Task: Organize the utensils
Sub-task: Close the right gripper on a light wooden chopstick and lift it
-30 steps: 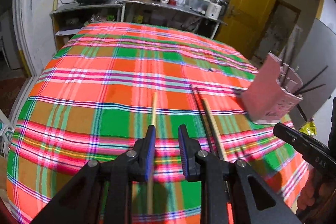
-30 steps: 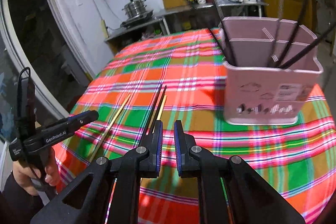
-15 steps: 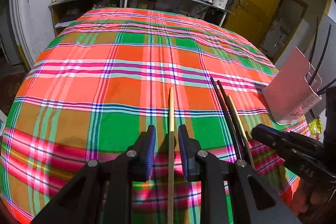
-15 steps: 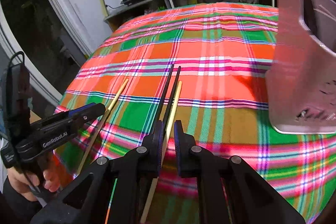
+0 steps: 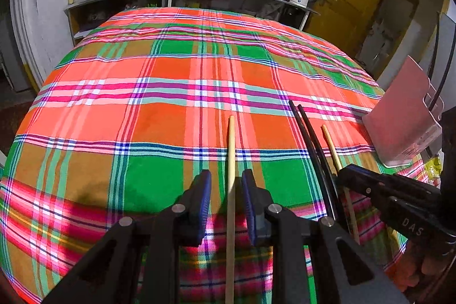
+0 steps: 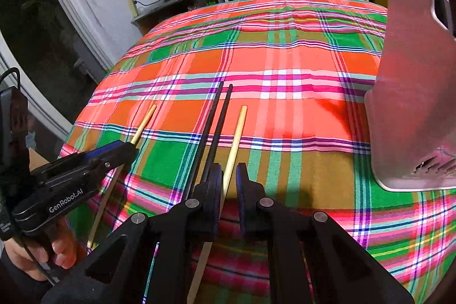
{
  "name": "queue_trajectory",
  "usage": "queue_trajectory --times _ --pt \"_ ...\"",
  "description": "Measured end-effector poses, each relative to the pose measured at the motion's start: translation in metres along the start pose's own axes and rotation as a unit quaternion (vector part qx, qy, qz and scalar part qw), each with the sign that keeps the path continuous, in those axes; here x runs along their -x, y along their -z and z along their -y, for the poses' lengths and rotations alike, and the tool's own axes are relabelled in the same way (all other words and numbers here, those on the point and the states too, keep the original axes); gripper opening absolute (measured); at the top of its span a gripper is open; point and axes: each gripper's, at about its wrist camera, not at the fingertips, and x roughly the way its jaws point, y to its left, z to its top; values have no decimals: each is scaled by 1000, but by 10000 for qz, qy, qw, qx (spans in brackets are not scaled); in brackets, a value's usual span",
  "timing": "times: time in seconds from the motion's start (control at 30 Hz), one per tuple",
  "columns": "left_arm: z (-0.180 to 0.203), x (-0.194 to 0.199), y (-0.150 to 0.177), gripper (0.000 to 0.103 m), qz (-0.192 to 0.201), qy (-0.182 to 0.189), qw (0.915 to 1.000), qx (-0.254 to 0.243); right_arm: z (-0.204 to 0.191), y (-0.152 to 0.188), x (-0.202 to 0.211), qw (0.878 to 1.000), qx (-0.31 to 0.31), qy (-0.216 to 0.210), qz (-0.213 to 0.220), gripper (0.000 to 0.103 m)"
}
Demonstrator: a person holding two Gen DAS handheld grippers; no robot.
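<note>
Both grippers hover low over the near edge of the plaid-covered table (image 5: 171, 81).

Left gripper (image 5: 226, 200): jaws parted, straddling one wooden chopstick (image 5: 231, 150) that lies flat on the cloth; pads not yet pressing it.

Right gripper (image 6: 228, 184): jaws narrowly parted around a second wooden chopstick (image 6: 235, 144), with the black chopstick pair (image 6: 216, 116) just beside its left jaw. Contact cannot be confirmed.

Pink utensil holder (image 6: 410, 104) stands upright near the right edge, presumably the destination. Alignment along each shaft suggests a simultaneous pinch comes next.
</note>
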Motion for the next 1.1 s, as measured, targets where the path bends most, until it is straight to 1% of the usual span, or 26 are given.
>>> queue_trajectory --times 0.23,0.43,0.63,0.67,0.73,0.8,0.9,1.1 --pt "7 -9 -14 23 -131 -69 9998 -156 2 -12 -3 10000 -27 46 18 11" --pt "14 -19 -25 23 -229 -142 9991 -327 6 -25 -14 9999 -101 135 -4 11" --pt "19 -26 -33 23 -267 -245 9984 -434 2 -35 -22 9996 -28 264 -47 11" --pt "19 -26 -33 22 -270 -276 9982 -449 0 -36 -24 9995 7 304 -58 11" --pt "21 -27 -34 17 -273 -335 9981 -442 -2 -38 -25 9994 58 346 -69 11" --pt "19 -27 -36 9 -294 -327 9984 -367 -2 -39 -25 9992 86 381 -87 8" --pt "16 -26 -38 6 -322 -242 9988 -268 -2 -41 -25 9994 62 320 -97 7" --pt "16 -14 -43 5 -212 -142 9994 -227 -4 -45 -11 9997 93 242 43 7"
